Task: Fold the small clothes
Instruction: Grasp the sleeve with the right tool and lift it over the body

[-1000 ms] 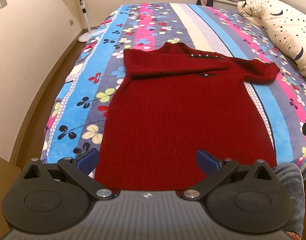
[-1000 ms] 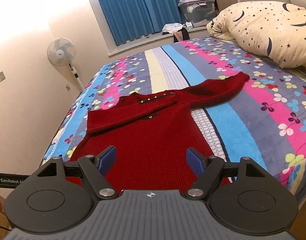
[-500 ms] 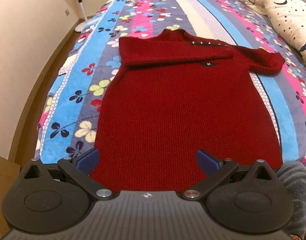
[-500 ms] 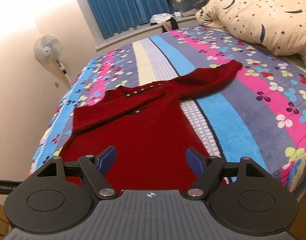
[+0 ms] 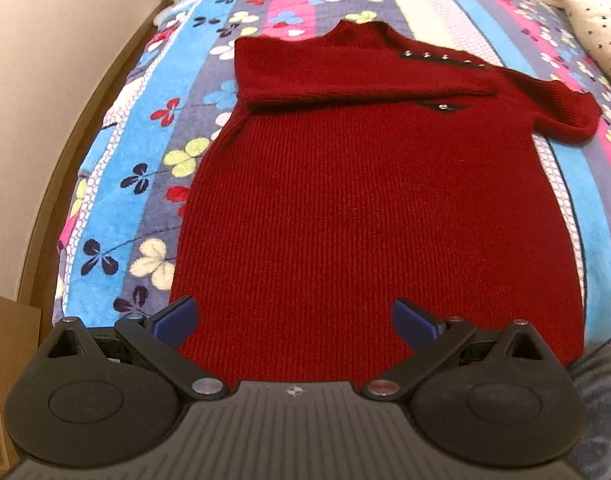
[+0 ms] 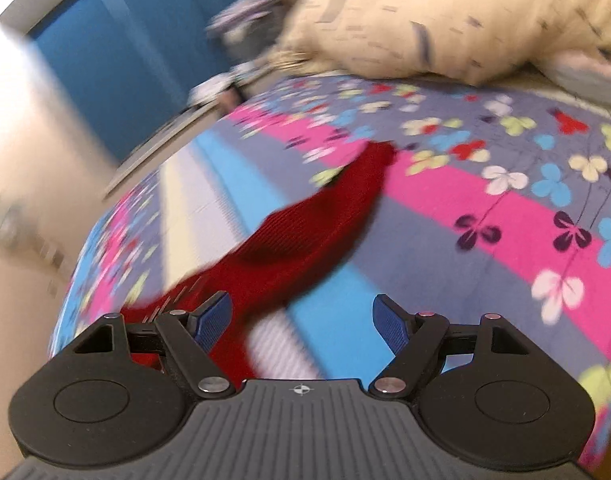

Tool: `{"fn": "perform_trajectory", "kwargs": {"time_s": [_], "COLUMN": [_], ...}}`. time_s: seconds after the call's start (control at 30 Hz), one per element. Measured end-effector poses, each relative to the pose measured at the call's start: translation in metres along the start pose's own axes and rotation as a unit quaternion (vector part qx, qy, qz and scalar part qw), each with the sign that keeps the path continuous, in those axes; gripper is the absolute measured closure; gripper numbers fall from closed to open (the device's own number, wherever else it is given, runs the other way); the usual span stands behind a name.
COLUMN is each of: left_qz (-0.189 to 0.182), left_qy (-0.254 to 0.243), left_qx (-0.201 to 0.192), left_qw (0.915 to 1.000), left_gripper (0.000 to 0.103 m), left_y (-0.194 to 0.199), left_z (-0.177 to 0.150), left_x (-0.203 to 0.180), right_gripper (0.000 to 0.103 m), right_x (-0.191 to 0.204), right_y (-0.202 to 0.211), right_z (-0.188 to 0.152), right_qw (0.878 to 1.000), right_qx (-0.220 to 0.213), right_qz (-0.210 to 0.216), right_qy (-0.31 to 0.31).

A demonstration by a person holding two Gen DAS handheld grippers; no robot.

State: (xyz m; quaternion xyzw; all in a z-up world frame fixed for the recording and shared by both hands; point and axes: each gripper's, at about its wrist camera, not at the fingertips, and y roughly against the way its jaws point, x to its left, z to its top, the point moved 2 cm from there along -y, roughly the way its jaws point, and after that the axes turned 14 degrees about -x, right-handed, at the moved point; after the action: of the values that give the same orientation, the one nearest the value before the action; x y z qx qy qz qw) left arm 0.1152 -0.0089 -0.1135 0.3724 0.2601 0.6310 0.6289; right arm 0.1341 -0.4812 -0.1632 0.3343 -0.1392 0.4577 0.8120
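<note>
Our left gripper (image 5: 293, 318) has its fingers spread wide, nothing between the blue pads (image 5: 173, 320), and it hangs over the near hem of the red knit sweater (image 5: 369, 208). The sweater lies flat on the bed (image 5: 117, 184), hem toward us and collar away. One sleeve (image 5: 345, 80) is folded across the chest, with a row of small metal studs along the shoulder; the other sleeve (image 5: 561, 108) runs out to the right. To the left of the sweater we see an open band of flowered bedspread up to the bed's edge, then a wooden floor strip and a cream wall.

Our right gripper (image 6: 301, 320) also has its fingers spread and grips nothing; its view is blurred. The outstretched sleeve (image 6: 317, 232) runs away from just beside the left pad (image 6: 213, 320), toward a cream pillow (image 6: 445, 20). Wide open bedspread (image 6: 505, 216) lies to the right of the sleeve. Blue curtains (image 6: 117, 60) stand behind the bed.

We can read no writing in either view.
</note>
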Motion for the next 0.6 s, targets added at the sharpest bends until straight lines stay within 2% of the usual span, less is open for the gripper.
{"fn": "perform_trajectory", "kwargs": {"time_s": [0.1, 0.2, 0.4, 0.5, 0.53, 0.57, 0.6], "left_qz": [0.015, 0.021, 0.042, 0.052, 0.054, 0.055, 0.054], "left_qy": [0.000, 0.006, -0.002, -0.006, -0.006, -0.005, -0.006], "left_qx": [0.015, 0.033, 0.055, 0.057, 0.058, 0.060, 0.062], "left_qw": [0.9998, 0.9992, 0.9976, 0.9970, 0.9968, 0.9967, 0.9966], "left_gripper": [0.000, 0.000, 0.000, 0.000, 0.000, 0.000, 0.000], "left_y": [-0.013, -0.027, -0.049, -0.056, -0.058, -0.060, -0.062], "left_z": [0.007, 0.012, 0.023, 0.028, 0.030, 0.031, 0.033], "left_x": [-0.004, -0.007, -0.014, -0.017, -0.018, -0.018, -0.019], "right_gripper": [0.024, 0.024, 0.024, 0.023, 0.029, 0.047, 0.091], "right_x": [-0.027, -0.046, -0.049, -0.050, -0.050, -0.046, -0.041], "right_y": [-0.074, -0.146, -0.236, -0.262, -0.266, -0.270, -0.272], "right_z": [0.022, 0.028, 0.018, 0.015, 0.016, 0.018, 0.022], "right_qw": [0.996, 0.986, 0.981, 0.979, 0.980, 0.984, 0.988], "right_qx": [0.005, 0.027, 0.052, 0.040, 0.031, 0.024, 0.029], "right_qz": [-0.033, -0.060, -0.096, -0.131, -0.132, -0.125, -0.110], "right_qy": [-0.087, -0.156, -0.163, -0.149, -0.143, -0.126, -0.109]}}
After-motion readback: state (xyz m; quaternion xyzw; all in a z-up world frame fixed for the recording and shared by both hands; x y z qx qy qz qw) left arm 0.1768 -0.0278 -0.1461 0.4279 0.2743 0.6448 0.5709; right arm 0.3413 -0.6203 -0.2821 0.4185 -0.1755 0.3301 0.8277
